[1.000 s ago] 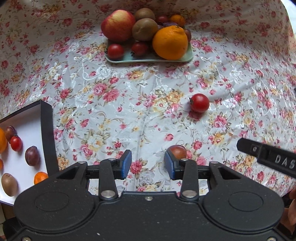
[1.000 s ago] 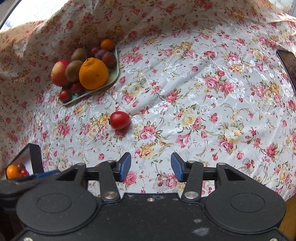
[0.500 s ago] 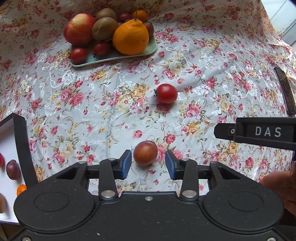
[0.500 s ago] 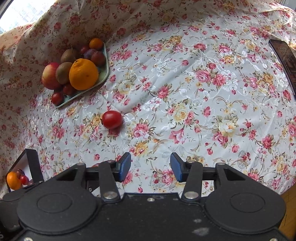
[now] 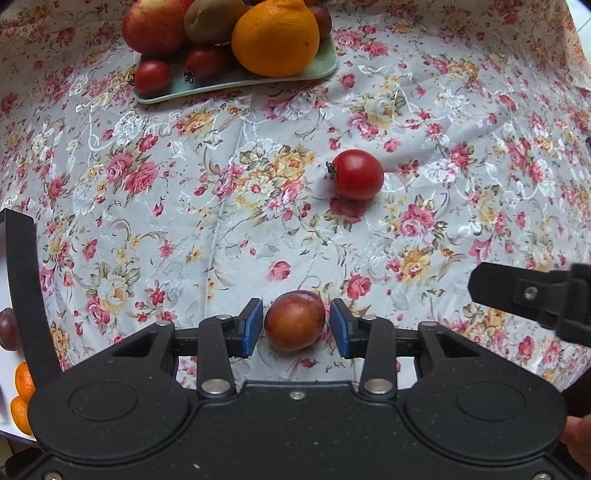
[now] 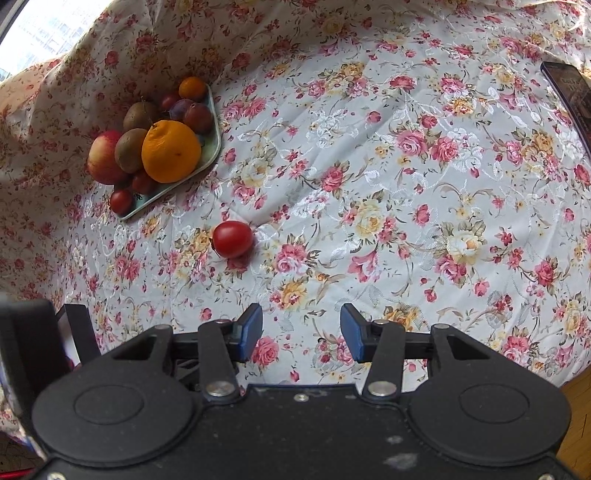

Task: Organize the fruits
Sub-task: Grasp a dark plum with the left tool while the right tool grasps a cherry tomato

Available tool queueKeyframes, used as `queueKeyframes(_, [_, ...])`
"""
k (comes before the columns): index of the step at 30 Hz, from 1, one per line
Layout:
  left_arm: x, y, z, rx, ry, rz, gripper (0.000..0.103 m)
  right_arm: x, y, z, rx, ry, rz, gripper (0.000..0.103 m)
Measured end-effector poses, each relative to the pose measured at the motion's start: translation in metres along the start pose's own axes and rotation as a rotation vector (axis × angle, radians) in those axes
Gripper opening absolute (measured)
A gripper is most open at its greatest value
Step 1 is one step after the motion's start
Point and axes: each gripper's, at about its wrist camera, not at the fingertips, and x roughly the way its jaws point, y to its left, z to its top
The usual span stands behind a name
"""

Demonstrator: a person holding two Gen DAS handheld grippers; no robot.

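A reddish-brown plum (image 5: pixel 294 319) lies on the floral cloth between the blue pads of my left gripper (image 5: pixel 295 326), which is open with small gaps on both sides. A red tomato (image 5: pixel 356 179) (image 6: pixel 232 239) lies loose farther out. A pale green tray (image 5: pixel 321 68) (image 6: pixel 214 146) at the back holds an orange (image 5: pixel 275 35) (image 6: pixel 171 151), an apple (image 6: pixel 103 157), kiwis, plums and small tomatoes. My right gripper (image 6: pixel 301 328) is open over bare cloth with nothing between its fingers.
A black-rimmed white box (image 5: pixel 22 258) at the left edge holds a plum and small oranges. The other gripper's black finger (image 5: pixel 532 295) reaches in from the right in the left wrist view. A dark phone (image 6: pixel 570 92) lies at the far right.
My left gripper has moved forward so the plum now sits between its pads, and the tray and tomato look closer. The right gripper has drifted slightly and stays open.
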Motion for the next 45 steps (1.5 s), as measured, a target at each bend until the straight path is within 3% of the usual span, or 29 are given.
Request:
queueKeyframes(1, [0.003, -0.001, 0.0, -0.001, 0.004, 0.004, 0.043, 0.0, -0.001, 0.0, 0.005, 0.001, 0.001, 0.05])
queueKeyframes(7, [-0.008, 0.008, 0.006, -0.071, -0.039, 0.013, 0.043, 0.001, -0.007, 0.005, 0.042, 0.002, 0.005, 0.05])
queueKeyframes(12, [-0.036, 0.027, 0.02, -0.147, -0.089, 0.062, 0.043, 0.0, -0.01, 0.013, 0.089, -0.008, 0.014, 0.05])
queueKeyframes(18, [-0.057, 0.048, 0.029, -0.151, -0.111, 0.137, 0.043, 0.01, 0.002, 0.017, 0.09, -0.002, 0.006, 0.05])
queueKeyframes(23, [-0.06, 0.059, 0.028, -0.165, -0.095, 0.075, 0.043, 0.022, 0.014, 0.015, 0.08, 0.006, -0.003, 0.05])
queueKeyframes(32, [-0.065, 0.082, 0.02, -0.2, -0.092, 0.054, 0.043, 0.032, 0.037, 0.02, 0.116, -0.06, 0.018, 0.052])
queueKeyframes(38, [-0.067, 0.103, 0.015, -0.238, -0.102, 0.079, 0.043, 0.045, 0.057, 0.029, 0.086, -0.127, -0.017, 0.052])
queueKeyframes(45, [-0.064, 0.127, 0.012, -0.285, -0.091, 0.089, 0.043, 0.07, 0.078, 0.03, 0.048, -0.116, -0.045, 0.052])
